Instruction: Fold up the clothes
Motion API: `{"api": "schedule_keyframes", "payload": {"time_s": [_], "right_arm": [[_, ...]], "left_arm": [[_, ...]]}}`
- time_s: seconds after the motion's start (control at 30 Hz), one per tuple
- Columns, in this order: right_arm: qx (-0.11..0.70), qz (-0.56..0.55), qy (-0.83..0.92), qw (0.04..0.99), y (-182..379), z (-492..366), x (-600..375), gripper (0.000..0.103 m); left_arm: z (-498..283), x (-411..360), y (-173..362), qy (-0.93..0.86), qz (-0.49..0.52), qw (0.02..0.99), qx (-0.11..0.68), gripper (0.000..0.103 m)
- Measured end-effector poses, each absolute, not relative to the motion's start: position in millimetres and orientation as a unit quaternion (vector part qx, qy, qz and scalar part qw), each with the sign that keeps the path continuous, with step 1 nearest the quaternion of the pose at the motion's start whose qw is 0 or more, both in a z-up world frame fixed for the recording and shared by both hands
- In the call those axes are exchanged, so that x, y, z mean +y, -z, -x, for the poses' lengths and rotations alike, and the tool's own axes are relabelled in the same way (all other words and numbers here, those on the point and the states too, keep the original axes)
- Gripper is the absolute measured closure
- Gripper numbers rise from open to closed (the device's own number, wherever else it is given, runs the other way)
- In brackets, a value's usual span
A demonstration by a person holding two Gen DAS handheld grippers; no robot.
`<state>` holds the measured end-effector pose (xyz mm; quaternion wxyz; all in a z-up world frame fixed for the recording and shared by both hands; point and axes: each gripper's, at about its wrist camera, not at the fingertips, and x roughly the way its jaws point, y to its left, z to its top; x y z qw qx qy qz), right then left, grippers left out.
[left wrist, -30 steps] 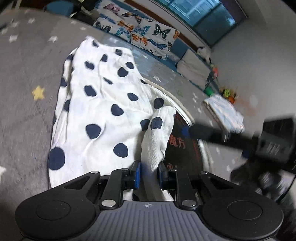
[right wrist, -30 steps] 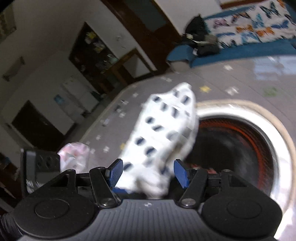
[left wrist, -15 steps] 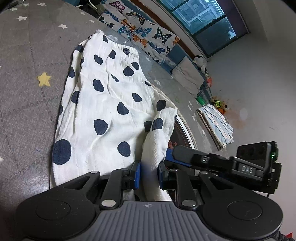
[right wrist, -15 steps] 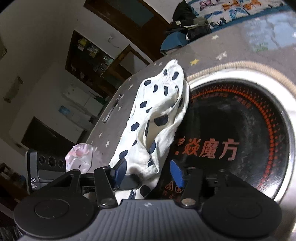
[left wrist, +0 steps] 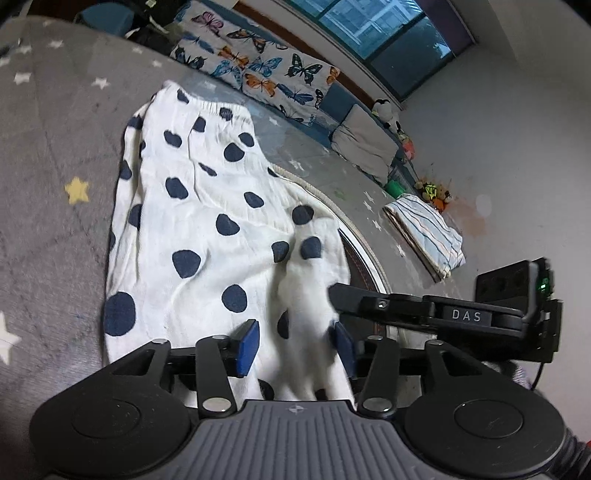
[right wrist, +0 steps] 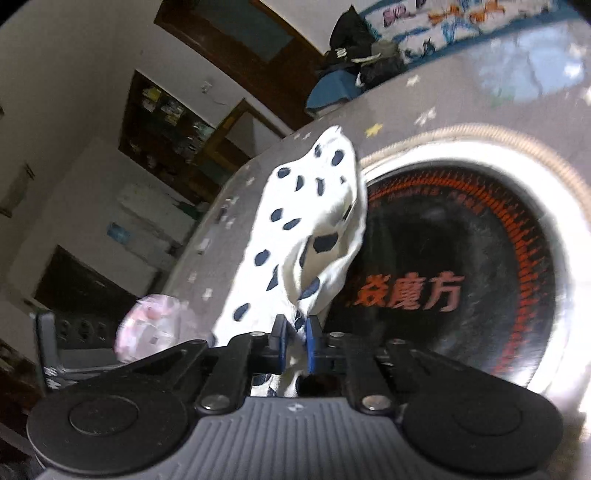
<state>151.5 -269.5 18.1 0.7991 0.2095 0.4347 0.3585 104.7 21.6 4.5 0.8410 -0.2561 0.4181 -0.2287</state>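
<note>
A lived-in home room. A grey star-patterned cloth (left wrist: 48, 155) covers a table with a built-in round cooktop (right wrist: 461, 280). Beyond the table stand a butterfly-print cushion (left wrist: 258, 77), a window (left wrist: 373, 29) and plush toys (left wrist: 388, 110); to its far side stands a dark shelving unit (right wrist: 166, 122).

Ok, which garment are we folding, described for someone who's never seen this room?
Find the grey star-print cover beside the black round cooktop. On it lies a white garment with navy dots; the striped cloth further off is already folded.
</note>
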Motion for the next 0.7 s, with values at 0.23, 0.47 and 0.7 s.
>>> {"api": "schedule_keyframes", "payload": {"time_s": [0.23, 0.47, 0.7], "right_arm": [[0.413, -0.050, -0.278, 0.866, -43.7, -128.3, -270.5, 0.095], [0.394, -0.024, -0.269, 0.879, -52.7, -126.7, -270.9, 0.091], [0.385, -0.014, -0.324, 0.864, -42.7, -146.6, -234.4, 0.091]], "left_arm": [[-94.7, 14.8, -7.9, 0.231, 0.192, 0.856, 0.421, 0.053], [-81.3, 5.2, -15.9, 0.241, 0.131, 0.868, 0.415, 0.052], [-68.5, 2.0, -16.8, 0.241, 0.108, 0.871, 0.415, 0.052]]}}
